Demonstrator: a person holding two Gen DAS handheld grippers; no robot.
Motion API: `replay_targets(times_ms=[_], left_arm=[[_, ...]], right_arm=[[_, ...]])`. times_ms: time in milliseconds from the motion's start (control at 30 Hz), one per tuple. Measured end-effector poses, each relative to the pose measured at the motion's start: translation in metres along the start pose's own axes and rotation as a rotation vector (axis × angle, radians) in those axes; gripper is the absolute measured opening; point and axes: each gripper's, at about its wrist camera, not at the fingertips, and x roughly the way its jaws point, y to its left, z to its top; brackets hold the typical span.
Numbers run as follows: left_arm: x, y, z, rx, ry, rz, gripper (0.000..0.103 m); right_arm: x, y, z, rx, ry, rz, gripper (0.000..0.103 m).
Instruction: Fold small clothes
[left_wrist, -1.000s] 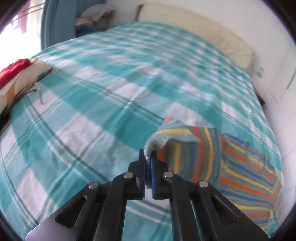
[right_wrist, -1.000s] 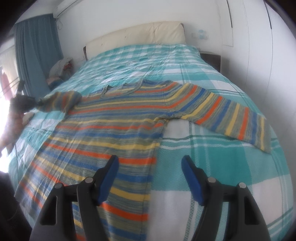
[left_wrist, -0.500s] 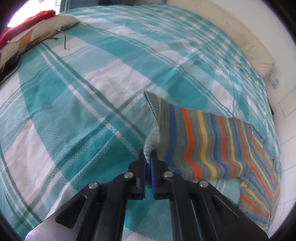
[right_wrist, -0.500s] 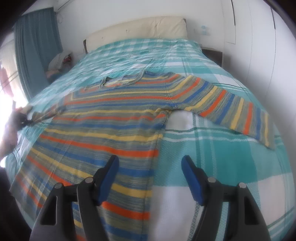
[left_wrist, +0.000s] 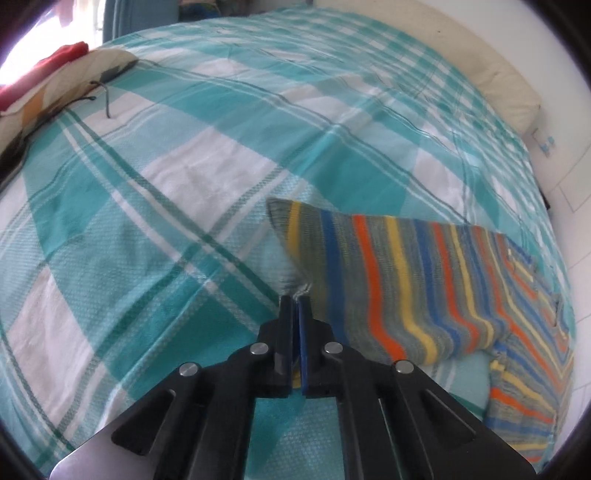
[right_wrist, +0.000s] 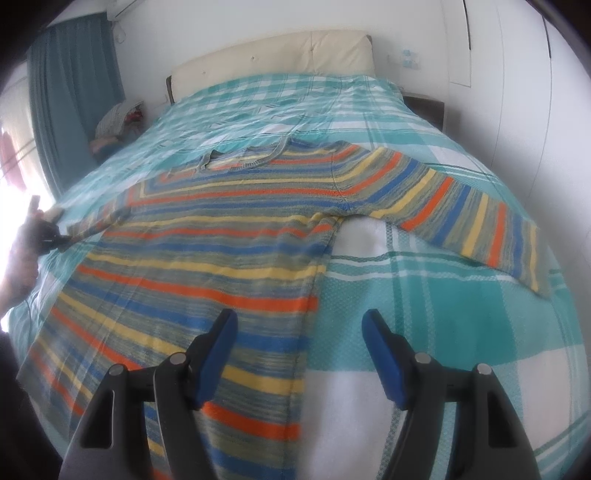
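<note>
A striped sweater (right_wrist: 207, 243) in orange, blue, yellow and grey lies spread flat on a teal-and-white checked bed (right_wrist: 443, 295). My left gripper (left_wrist: 294, 300) is shut on the cuff of its left sleeve (left_wrist: 388, 280) and holds that sleeve stretched out to the side, low over the bed. The same gripper shows far left in the right wrist view (right_wrist: 51, 236). My right gripper (right_wrist: 299, 332) is open and empty, hovering above the sweater's right side seam near the hem. The right sleeve (right_wrist: 461, 218) lies straight out on the bed.
A cream headboard (right_wrist: 273, 55) and white wall close the far end. A teal curtain (right_wrist: 74, 96) and a pile of clothes (right_wrist: 114, 125) stand at the bed's left. A cushion with red cloth (left_wrist: 55, 77) lies at the bed's left edge.
My left gripper has pulled the sleeve cuff outward, so the bunched sleeve now lies stretched flat. My right gripper stays open and has dropped a little closer to the sweater.
</note>
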Motion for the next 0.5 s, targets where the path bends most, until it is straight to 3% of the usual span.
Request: replay_targets(times_ms=[67, 133, 267, 300, 333, 367, 433, 500], left_arm=[[-0.002, 0.016, -0.002, -0.05, -0.014, 0.029, 0.0], [-0.001, 0.03, -0.002, -0.086, -0.003, -0.014, 0.0], [-0.031, 0.013, -0.013, 0.014, -0.046, -0.013, 0.005], [-0.042, 0.007, -0.017, 0.039, -0.065, -0.009, 0.013], [-0.053, 0.001, -0.022, 0.061, -0.082, -0.027, 0.035], [-0.066, -0.006, -0.029, 0.08, -0.107, -0.045, 0.068], [-0.094, -0.02, -0.045, 0.119, -0.185, -0.07, 0.096], [-0.113, -0.037, -0.063, 0.188, -0.232, -0.101, 0.098]], right_arm=[[0.0, -0.002, 0.0, -0.001, -0.006, -0.018, 0.069], [0.0, -0.006, 0.001, 0.012, -0.009, -0.031, 0.069], [-0.001, -0.014, 0.002, 0.038, -0.022, -0.059, 0.069], [-0.002, -0.015, 0.003, 0.043, -0.027, -0.068, 0.069], [-0.003, -0.017, 0.003, 0.048, -0.034, -0.078, 0.069], [-0.004, -0.019, 0.004, 0.054, -0.04, -0.087, 0.069], [-0.005, -0.024, 0.004, 0.072, -0.049, -0.109, 0.072], [-0.006, -0.03, 0.004, 0.096, -0.054, -0.132, 0.077]])
